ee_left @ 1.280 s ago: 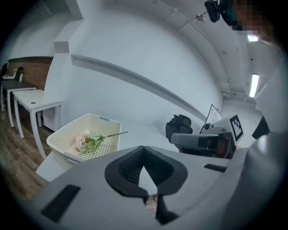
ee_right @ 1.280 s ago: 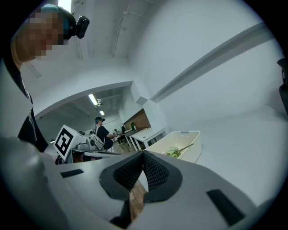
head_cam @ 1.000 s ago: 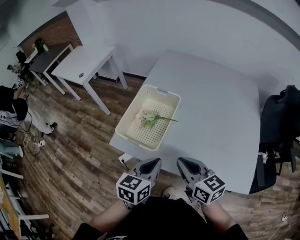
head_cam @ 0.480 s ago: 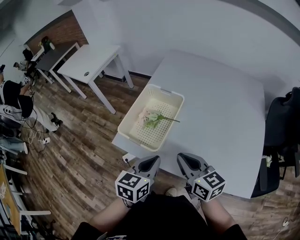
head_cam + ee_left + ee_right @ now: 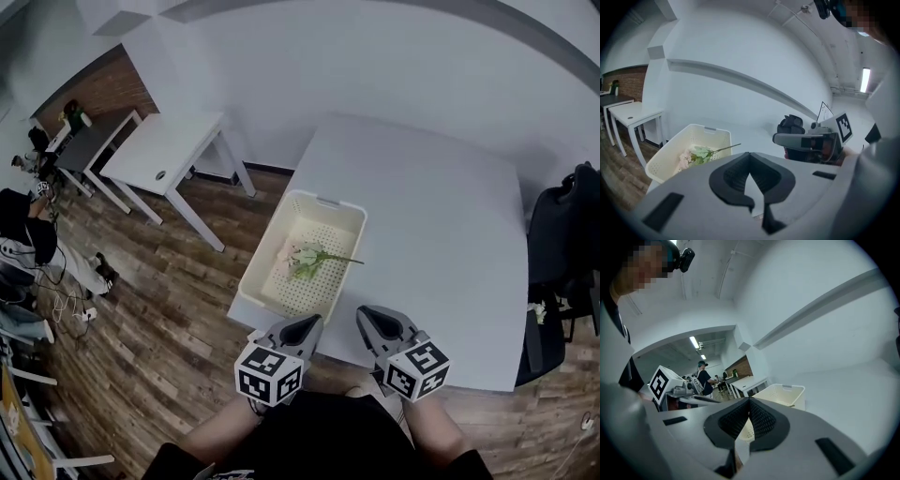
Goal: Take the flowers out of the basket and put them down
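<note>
While the left tool [image 5: 305,328] and right tool [image 5: 373,323] hang clenched, empty, at the near edge of the pale grey bench [image 5: 431,234], pink-and-green artificial flowers [image 5: 302,258] lie in the cream perforated plastic basket [image 5: 323,200] at the bench's near-left corner.

We see a large white table [image 5: 441,216] set against a pale wall [image 5: 375,56] on a wood-plank floor [image 5: 159,319]. To its left stands a smaller white desk [image 5: 159,155]. Beyond that is a dark desk [image 5: 89,141] beside a brick wall [image 5: 103,75]. A person [image 5: 28,230] in dark clothes is at the far left edge. A black chair [image 5: 562,239] stands at the table's right side.
</note>
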`<state>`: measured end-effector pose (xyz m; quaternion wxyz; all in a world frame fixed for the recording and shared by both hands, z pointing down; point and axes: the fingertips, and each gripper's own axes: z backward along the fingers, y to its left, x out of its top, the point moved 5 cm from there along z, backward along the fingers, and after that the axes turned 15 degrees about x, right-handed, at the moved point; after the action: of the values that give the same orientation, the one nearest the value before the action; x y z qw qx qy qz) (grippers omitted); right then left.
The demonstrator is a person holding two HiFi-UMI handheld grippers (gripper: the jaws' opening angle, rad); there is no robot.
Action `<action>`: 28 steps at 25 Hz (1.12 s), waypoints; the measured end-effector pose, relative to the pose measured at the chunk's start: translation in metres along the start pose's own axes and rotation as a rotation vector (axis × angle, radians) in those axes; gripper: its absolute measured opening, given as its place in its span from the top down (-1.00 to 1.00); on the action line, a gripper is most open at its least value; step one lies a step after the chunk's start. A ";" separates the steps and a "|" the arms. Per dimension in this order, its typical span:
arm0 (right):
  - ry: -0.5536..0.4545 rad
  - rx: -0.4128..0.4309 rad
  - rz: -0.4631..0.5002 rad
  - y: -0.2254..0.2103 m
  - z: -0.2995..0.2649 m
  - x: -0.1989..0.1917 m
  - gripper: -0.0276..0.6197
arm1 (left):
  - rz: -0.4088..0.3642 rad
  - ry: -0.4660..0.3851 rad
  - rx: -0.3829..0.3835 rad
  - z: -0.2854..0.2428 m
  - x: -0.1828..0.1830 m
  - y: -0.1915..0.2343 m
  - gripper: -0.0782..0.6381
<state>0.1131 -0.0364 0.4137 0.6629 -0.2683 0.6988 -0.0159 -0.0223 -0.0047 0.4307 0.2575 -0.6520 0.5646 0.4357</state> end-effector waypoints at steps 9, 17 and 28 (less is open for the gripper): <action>0.021 -0.106 0.019 -0.005 -0.055 0.013 0.85 | -0.024 0.021 -0.097 -0.017 0.016 0.050 0.76; 0.149 -0.228 0.106 -0.010 -0.093 0.011 0.85 | -0.012 0.042 -0.182 -0.031 0.016 0.086 0.76; 0.315 -0.385 0.172 -0.027 -0.134 0.006 0.85 | -0.059 0.089 -0.296 -0.059 0.022 0.120 0.76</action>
<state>-0.0027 -0.1064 0.4341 0.4817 -0.3232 0.8037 0.1323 -0.1221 -0.0921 0.4596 0.1458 -0.7177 0.4858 0.4772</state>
